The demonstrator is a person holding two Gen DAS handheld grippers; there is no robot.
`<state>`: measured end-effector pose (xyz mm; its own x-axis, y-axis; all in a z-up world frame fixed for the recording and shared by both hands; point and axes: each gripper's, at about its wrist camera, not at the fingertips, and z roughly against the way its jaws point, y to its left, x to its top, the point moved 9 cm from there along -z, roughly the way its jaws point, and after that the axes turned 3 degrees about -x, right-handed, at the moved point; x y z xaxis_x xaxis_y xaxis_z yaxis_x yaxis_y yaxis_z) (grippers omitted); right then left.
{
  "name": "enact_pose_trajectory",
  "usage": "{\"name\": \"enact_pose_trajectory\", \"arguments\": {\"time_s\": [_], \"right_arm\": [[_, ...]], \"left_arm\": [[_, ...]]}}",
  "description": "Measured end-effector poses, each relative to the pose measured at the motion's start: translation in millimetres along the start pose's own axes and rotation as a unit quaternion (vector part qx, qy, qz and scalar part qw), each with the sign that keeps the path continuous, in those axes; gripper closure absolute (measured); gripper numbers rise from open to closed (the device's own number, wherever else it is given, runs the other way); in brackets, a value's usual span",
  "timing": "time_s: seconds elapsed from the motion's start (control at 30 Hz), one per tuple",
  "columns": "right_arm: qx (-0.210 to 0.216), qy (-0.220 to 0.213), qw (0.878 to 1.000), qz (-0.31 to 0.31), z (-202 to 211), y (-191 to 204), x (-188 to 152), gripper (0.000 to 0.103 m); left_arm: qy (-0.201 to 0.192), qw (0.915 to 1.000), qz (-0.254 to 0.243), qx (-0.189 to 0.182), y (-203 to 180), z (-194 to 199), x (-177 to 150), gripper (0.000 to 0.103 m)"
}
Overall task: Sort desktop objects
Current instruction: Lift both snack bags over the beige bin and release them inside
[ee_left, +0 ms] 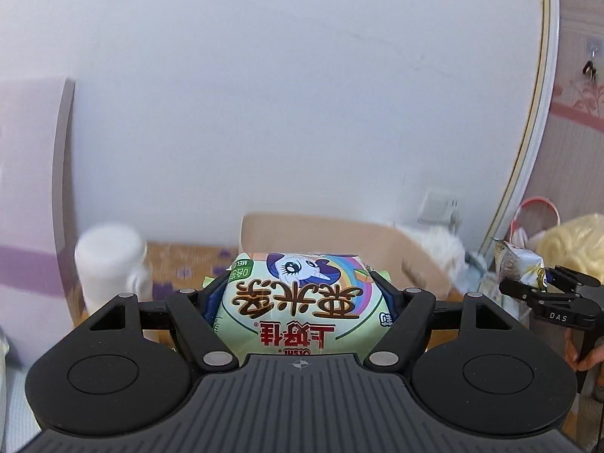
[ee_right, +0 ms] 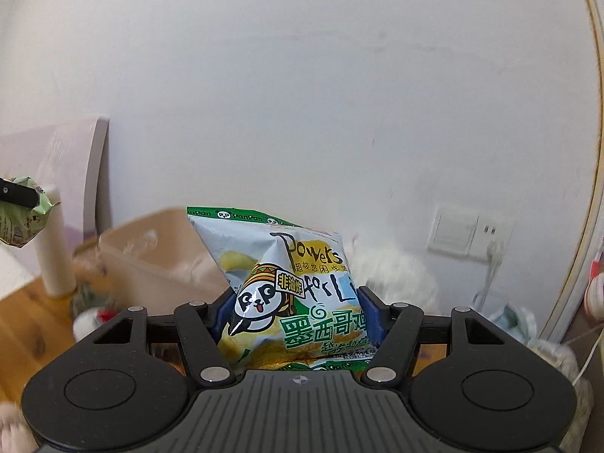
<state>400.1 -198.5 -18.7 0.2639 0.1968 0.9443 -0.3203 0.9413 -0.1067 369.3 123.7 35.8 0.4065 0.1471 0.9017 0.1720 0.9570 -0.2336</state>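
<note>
The left gripper (ee_left: 298, 294) has its blue-padded fingers (ee_left: 211, 302) clamped on either side of a pale green snack bag (ee_left: 298, 302) (cartoon unicorn print, seen upside down), held clear above the wooden table (ee_left: 181, 264) in front of an open cardboard box (ee_left: 339, 234), with a white jar (ee_left: 111, 264) to the left. The right gripper (ee_right: 294, 317) grips a silver-and-green chip bag (ee_right: 287, 283) with a panda logo between its fingers (ee_right: 368, 315), likewise lifted off the table (ee_right: 30, 309), with a translucent plastic bin (ee_right: 151, 256) behind it against the white wall (ee_right: 302, 94).
</note>
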Motion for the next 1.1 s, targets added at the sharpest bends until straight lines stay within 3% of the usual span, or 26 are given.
{"name": "enact_pose_trajectory", "arguments": {"time_s": [0.17,0.43,0.67,0.93,1.03,1.1], "right_arm": [[-0.01,-0.025,1.0,-0.002,-12.9,-3.0,31.1,0.04],[-0.012,-0.031,0.999,0.022,-63.6,20.9,56.1,0.04],[-0.015,-0.005,0.999,0.045,-112.1,41.7,41.6,0.04],[-0.014,0.04,0.995,0.085,-157.4,62.2,13.1,0.04],[-0.01,0.055,0.994,0.092,-166.1,64.7,6.1,0.04],[-0.01,0.054,0.995,0.088,-167.5,63.2,5.4,0.031]], "left_arm": [[-0.022,0.9997,0.003,0.004,-8.0,-17.2,20.5,0.028],[-0.033,0.9987,0.028,0.027,-15.7,-83.4,26.3,0.028],[-0.034,0.9969,0.057,0.041,-14.1,-136.5,17.5,0.028],[0.007,0.9974,0.022,0.069,-18.8,-181.1,-8.3,0.028],[0.01,0.997,0.01,0.076,-14.1,-180.7,-10.5,0.027],[0.01,0.9966,0.003,0.082,-15.2,-182.0,-10.7,0.023]]}}
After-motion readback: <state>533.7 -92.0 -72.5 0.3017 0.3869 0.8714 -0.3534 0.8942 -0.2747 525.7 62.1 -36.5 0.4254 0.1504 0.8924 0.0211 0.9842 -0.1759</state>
